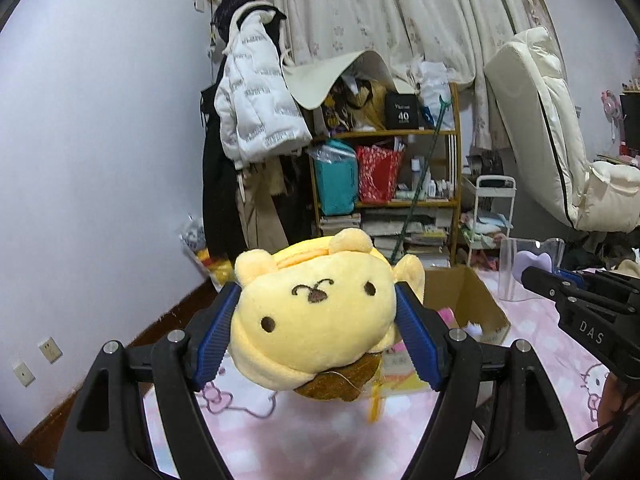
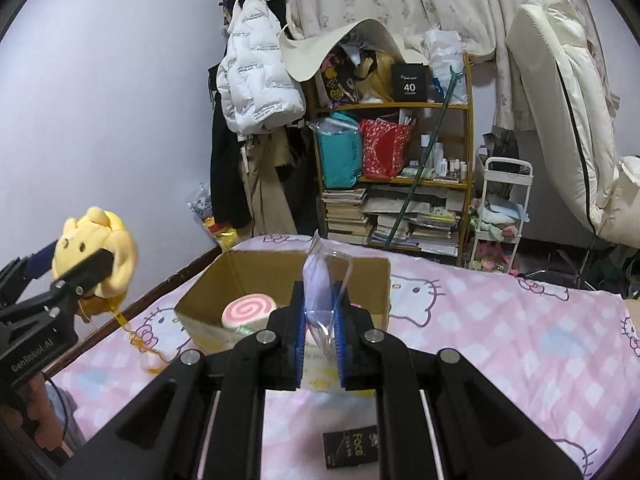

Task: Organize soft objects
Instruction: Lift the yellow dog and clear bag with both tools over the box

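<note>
My left claw (image 1: 316, 332) squeezes the yellow plush (image 1: 316, 312) by its cheeks, held above the bed (image 2: 500, 332) near the cardboard box (image 2: 208, 300). It looks light and squashy, so a grip across the middle should hold. My right claw (image 2: 319, 316) is clenched on a thin, likely slippery clear packet (image 2: 318, 276). Legible: "DAS", "GenRobot.AI", "40".

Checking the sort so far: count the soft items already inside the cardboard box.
1 clearly visible: a pink swirl cushion sits inside the cardboard box at its near left side. The right claw blocks part of the interior, so more may be hidden.
</note>
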The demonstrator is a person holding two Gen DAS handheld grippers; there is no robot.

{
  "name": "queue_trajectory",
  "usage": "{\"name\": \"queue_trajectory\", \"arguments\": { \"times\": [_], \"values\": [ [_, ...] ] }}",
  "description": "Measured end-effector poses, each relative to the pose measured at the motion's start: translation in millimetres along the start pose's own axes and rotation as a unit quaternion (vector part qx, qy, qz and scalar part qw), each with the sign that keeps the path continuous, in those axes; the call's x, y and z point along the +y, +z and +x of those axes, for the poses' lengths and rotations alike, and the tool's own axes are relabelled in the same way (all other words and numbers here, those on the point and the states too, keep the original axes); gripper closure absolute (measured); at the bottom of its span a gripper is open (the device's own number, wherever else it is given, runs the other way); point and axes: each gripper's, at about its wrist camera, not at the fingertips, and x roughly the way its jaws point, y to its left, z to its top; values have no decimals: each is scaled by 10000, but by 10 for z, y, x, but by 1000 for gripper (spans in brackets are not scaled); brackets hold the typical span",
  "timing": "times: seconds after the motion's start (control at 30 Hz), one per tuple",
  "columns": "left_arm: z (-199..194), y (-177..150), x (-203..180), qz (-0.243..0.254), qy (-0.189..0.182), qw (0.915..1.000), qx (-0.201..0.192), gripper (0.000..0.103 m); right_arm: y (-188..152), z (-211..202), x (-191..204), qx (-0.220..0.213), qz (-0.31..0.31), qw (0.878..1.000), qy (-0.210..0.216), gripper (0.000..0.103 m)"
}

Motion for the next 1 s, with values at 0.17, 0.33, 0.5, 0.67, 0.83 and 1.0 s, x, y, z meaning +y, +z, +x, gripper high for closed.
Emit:
{"name": "queue_trajectory", "arguments": {
  "times": [0.17, 0.33, 0.5, 0.67, 0.83, 1.0],
  "values": [
    [38, 158, -2, 36, -3, 9998, -178, 28, 149, 32, -19, -180, -45, 9998, -49, 90],
    [137, 335, -10, -41, -93, 9996, -270, 27, 328, 67, -12, -372, -110, 9992, -85, 90],
    [259, 471, -82, 72, -136, 9990, -415, 27, 490, 106, -2, -561, -237, 9981, -66, 90],
    [416, 504, -142, 17, -224, 9989, -419, 27, 493, 184, -39, -694, -208, 9974, 17, 90],
    [592, 365, -157, -27, -267, 9994, -210, 27, 331, 338, -96, -541, -47, 9985, 94, 90],
    [770, 199, -141, -117, -358, 9992, 98, 27, 242, 463, -131, -371, -4, 9992, 128, 90]
  ]
}}
